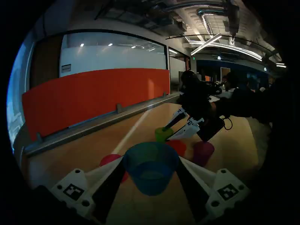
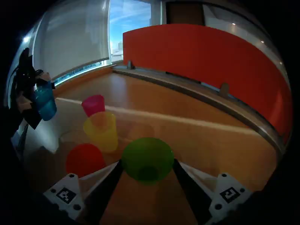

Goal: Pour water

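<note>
Left gripper view puts the left hand-held gripper at six o'clock. Its two fingers pinch the blue cup, which stands upright with what looks like water low inside. Farther off, toward one o'clock over the wooden bench, the right hand-held gripper carries the green cup. A red cup and a purple cup stand just behind it.

Right gripper view has that gripper's fingers pressed on the green cup's sides at six o'clock; whether the cup holds water I cannot tell. A yellow cup and a pink cup stand beyond at ten o'clock.

By my judgement both cups are picked up, but they are apart and the blue one is level, so the pour itself is still to do.
</note>
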{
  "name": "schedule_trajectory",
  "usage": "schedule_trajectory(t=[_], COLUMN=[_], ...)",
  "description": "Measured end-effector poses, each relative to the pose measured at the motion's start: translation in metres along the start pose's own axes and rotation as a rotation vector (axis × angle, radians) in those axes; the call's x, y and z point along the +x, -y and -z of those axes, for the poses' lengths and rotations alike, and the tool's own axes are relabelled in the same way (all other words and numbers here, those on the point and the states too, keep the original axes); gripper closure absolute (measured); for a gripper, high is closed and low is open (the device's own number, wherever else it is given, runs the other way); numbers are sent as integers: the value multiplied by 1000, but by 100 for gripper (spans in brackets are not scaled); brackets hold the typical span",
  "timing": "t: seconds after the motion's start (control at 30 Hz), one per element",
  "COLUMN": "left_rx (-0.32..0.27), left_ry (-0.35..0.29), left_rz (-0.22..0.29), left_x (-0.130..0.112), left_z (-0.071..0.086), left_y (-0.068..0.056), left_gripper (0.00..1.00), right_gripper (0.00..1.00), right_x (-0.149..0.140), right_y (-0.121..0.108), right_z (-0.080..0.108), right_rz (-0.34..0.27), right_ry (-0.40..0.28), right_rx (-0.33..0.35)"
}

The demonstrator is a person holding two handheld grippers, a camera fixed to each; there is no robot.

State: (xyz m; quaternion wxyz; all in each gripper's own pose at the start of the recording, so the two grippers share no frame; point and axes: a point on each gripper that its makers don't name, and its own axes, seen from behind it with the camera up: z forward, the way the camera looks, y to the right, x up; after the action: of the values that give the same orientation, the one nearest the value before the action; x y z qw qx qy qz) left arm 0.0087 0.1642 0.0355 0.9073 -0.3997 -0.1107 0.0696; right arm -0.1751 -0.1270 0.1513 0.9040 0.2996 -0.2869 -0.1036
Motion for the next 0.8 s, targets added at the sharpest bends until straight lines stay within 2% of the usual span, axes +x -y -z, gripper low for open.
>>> schedule_trajectory(t=[0.3,0.47,0.8], left_rx=[14,16,22], left_ry=[2,4,4], left_rz=[0,2,2], left_x=[0,-1,0], left_z=[4,4,4], left_y=[4,4,5], left_gripper=[13,13,13], right_gripper=[1,9,9], right_x=[0,-1,7], right_y=[2,2,0], right_z=[-8,-10,1], right_rz=[-11,-15,-29], right_ry=[1,-3,-41], right_rx=[9,5,0])
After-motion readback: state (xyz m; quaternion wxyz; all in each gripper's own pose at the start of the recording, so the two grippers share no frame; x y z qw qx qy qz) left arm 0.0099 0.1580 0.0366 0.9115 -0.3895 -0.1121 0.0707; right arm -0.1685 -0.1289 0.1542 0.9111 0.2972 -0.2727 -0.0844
